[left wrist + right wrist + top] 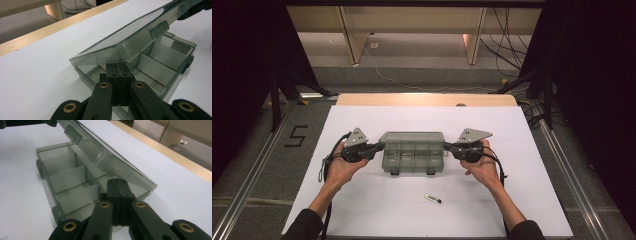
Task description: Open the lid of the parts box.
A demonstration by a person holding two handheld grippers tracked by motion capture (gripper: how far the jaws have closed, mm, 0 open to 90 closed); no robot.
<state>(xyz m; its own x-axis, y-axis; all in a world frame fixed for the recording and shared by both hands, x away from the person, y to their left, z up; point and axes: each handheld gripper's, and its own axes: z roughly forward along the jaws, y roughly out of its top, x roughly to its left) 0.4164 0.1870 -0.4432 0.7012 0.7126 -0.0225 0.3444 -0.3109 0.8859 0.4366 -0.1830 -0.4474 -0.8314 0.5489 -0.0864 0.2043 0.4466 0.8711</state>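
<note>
A smoky clear plastic box (413, 156) with dividers sat near the middle of the white table (362, 210), well back from the near edge. Its lid (125, 43) was raised partway, hinged along the far side and tilted up over the compartments (72, 182).

The left gripper (379, 146) met the box at its left end, and in the left gripper view its two black jaws stood pressed flat together with nothing between them, their tips tucked under the lifted edge of the lid. The right gripper (446, 146) did the same at the right end: jaws closed against each other, empty, tips under the lid's edge above the end compartment. Whether the tips actually touched the lid could not be told for sure.

A small dark and pale stick-like thing (433, 199) lay on the table between the box and the near edge, apart from both.
</note>
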